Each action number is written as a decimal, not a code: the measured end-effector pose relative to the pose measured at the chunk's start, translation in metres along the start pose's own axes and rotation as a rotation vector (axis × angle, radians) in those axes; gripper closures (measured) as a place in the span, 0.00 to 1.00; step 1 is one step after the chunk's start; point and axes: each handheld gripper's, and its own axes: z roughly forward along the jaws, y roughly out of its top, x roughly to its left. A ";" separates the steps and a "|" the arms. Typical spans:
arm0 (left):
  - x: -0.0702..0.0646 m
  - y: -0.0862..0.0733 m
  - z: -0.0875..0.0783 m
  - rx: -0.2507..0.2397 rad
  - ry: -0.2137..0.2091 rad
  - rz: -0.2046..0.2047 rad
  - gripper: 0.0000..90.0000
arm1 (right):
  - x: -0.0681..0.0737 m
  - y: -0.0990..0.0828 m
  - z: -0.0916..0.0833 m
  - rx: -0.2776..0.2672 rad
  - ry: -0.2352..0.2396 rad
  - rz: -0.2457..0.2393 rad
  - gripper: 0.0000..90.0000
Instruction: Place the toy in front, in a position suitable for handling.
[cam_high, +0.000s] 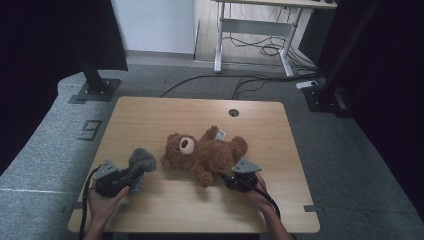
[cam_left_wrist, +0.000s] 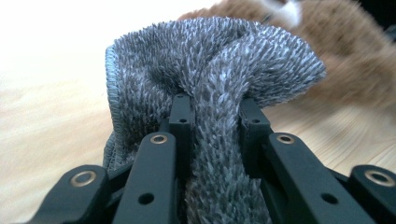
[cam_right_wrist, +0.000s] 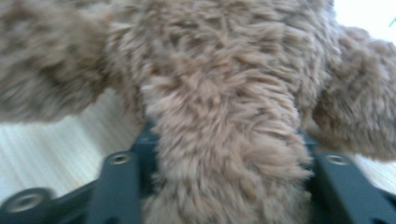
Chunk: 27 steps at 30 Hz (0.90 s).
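The teddy bear (cam_high: 202, 152) lies on its back near the middle of the counter (cam_high: 150, 115), head toward nine o'clock. It looks light, soft and squashy, likely to sag from any single hold, so a limb close to the body seems the surest place to take it. The right hand-held gripper (cam_high: 231, 178) at five o'clock of the bear is clenched around one plush leg (cam_right_wrist: 224, 135). The left hand-held gripper (cam_high: 134, 172), at eight o'clock, grasps a bunched grey towel (cam_left_wrist: 210, 79), limp and fluffy, just beside the bear's head.
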 end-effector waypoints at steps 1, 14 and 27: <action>0.000 0.000 0.000 0.000 0.000 0.000 0.80 | 0.000 0.000 0.000 0.000 0.000 0.000 0.58; -0.039 0.050 0.051 -0.046 -0.146 0.054 0.80 | 0.006 -0.008 -0.006 -0.045 0.120 -0.073 0.65; -0.064 0.082 0.116 0.003 -0.153 0.134 0.80 | 0.006 -0.006 -0.005 -0.064 0.186 -0.107 0.65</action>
